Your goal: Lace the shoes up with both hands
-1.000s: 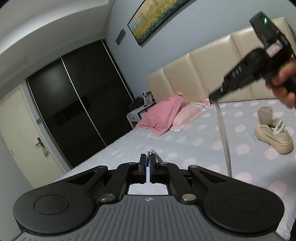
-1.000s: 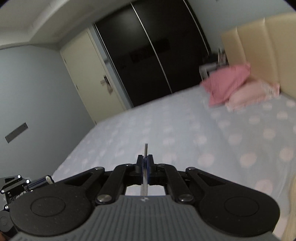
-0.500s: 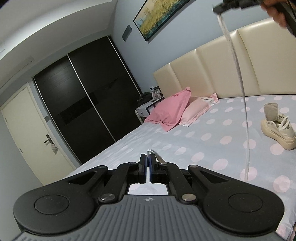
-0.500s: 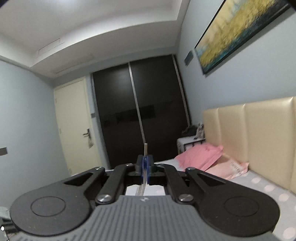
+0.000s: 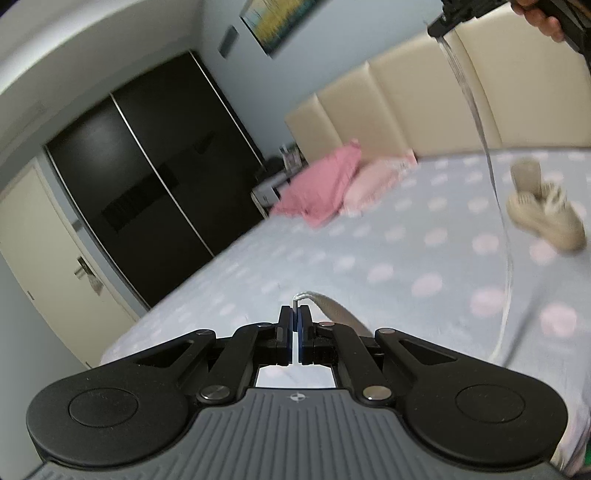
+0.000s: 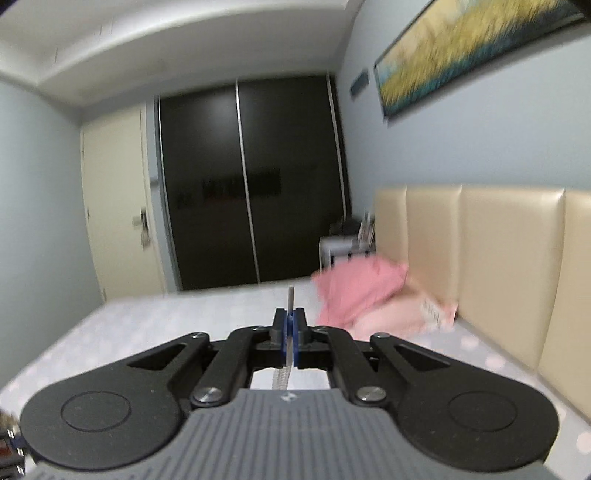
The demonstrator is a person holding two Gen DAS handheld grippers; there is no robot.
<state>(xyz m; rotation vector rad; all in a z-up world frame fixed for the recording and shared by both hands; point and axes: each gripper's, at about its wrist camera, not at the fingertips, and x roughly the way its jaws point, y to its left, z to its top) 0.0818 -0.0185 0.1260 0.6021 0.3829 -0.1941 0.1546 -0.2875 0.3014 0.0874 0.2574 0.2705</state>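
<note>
My left gripper (image 5: 294, 313) is shut on one end of a flat pale shoelace (image 5: 495, 192), whose tip pokes out and folds to the right. The lace hangs in a long loop up to my right gripper (image 5: 441, 26), held high at the top right of the left wrist view. In the right wrist view my right gripper (image 6: 290, 316) is shut on the lace's other end, whose tip (image 6: 290, 297) sticks up between the fingers. A cream chunky shoe (image 5: 543, 214) lies on the bed at the right, apart from both grippers.
The bed (image 5: 369, 251) has a pale sheet with pink dots. Two pink pillows (image 5: 332, 188) lie by the cream padded headboard (image 5: 406, 103). A nightstand (image 6: 340, 247), black sliding wardrobe doors (image 6: 251, 177) and a cream door (image 5: 48, 258) stand beyond.
My right gripper has risen high, drawing the lace up from the bed, then tilted down slightly. My left gripper has stayed low and turned a little; the shoe has not moved.
</note>
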